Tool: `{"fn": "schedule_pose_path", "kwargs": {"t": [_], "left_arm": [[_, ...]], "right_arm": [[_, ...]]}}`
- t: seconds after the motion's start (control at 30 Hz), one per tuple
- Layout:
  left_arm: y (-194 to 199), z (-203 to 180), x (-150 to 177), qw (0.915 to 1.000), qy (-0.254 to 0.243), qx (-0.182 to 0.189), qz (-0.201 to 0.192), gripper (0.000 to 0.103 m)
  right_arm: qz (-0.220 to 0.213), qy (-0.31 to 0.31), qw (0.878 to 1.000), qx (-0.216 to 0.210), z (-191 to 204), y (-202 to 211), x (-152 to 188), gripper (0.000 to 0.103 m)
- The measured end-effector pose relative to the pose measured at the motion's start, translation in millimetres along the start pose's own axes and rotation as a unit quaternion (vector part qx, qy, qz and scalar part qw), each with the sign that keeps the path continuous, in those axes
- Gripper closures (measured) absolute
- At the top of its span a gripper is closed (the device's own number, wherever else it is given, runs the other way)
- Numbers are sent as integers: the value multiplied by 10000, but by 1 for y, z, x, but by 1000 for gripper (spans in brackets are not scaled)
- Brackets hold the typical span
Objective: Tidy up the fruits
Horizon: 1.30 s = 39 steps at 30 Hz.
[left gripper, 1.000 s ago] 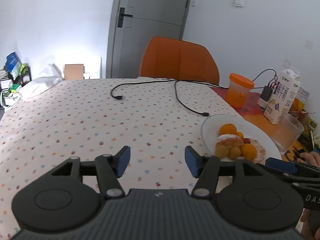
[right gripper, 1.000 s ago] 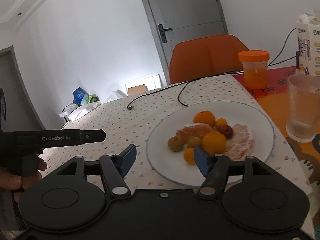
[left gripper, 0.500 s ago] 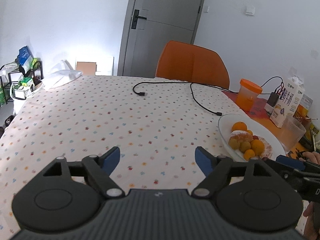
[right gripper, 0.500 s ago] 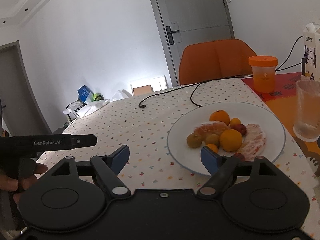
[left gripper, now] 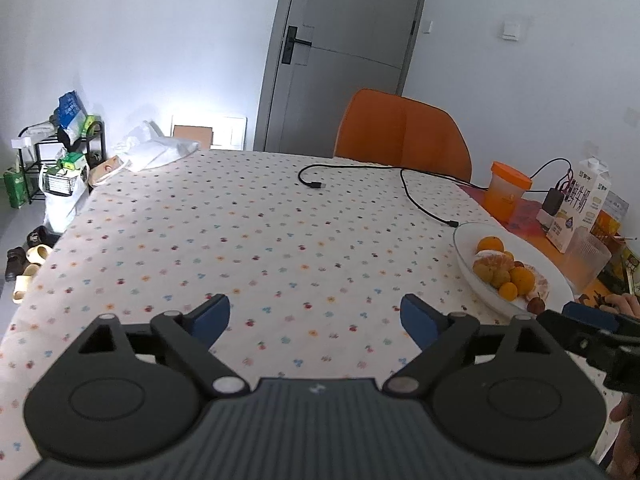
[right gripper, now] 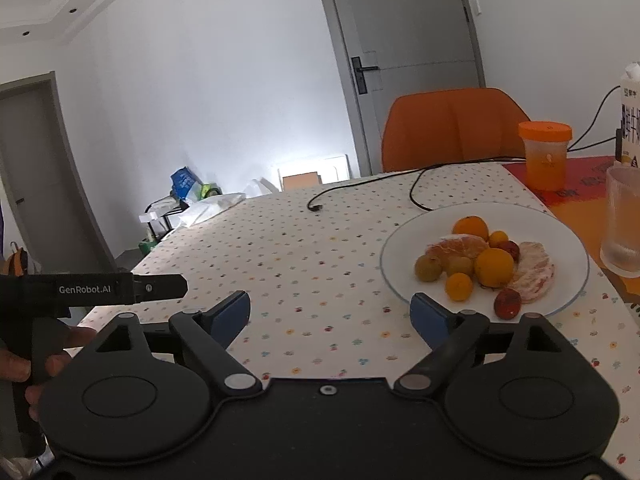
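- the only writing that reads clearly is "genrobot.ai", in white on the black body of the left hand-held gripper (right gripper: 100,289); the print on the milk carton (left gripper: 580,204) is too small to read.
- the left hand-held gripper (left gripper: 316,316) hovers over the spotted cloth of the bench (left gripper: 240,240), near its front edge, blue pads wide apart with nothing between them.
- the right hand-held gripper (right gripper: 330,312) also has its pads spread apart and empty, just in front of the white plate (right gripper: 404,240).
- the one plate sits toward the right edge of the bench and carries all the fruit: three oranges, the biggest (right gripper: 494,267) in the middle, two peeled citrus pieces (right gripper: 456,248), two greenish-yellow fruits (right gripper: 428,268) and two small red fruits (right gripper: 507,303).
- beyond the plate stand one orange-lidded jar (right gripper: 545,156) and one ribbed glass (right gripper: 624,220).
- one black cable (left gripper: 420,196) lies across the far side of the bench.
- one orange chair (left gripper: 402,134) stands at the far edge.
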<state>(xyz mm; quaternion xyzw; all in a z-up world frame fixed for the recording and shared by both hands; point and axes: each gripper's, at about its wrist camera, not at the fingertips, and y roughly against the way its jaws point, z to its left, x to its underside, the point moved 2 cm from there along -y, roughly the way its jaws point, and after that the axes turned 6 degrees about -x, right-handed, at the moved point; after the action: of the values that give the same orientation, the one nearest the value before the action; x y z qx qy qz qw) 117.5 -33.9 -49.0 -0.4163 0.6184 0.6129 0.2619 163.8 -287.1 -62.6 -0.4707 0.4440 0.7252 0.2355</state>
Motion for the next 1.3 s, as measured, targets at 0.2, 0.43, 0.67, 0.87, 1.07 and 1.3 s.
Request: {"fn": "schedule_pose_path", "kwargs": {"t": [0.2,0.43,0.67,0.87,1.07,1.3], "left_arm": [[18,5,0,9999,-19,-142,-68,5],[41,7,1,9994,-121,-256,-174,1],[62,8,2,9992,-181,-285,-228,0],[76,11,3,9989,-231,-307,-257,0],[87,15,5,9988,-270,-265,-296,0],[95,22,10,9988,-268,-270,-311,0]], "right_arm": [[-97,30,9999,-26,10,11,-4,3],[-201,-58,9998,-53,16,26,-4,0],[-269,11,9996,-108,27,41,-5,0],[-277,-72,9995,-150,31,52,-7,0],[-262,-105,9995,-107,33,62,-6,0],[-218,-33,9997,-133,41,63,-3,0]]}}
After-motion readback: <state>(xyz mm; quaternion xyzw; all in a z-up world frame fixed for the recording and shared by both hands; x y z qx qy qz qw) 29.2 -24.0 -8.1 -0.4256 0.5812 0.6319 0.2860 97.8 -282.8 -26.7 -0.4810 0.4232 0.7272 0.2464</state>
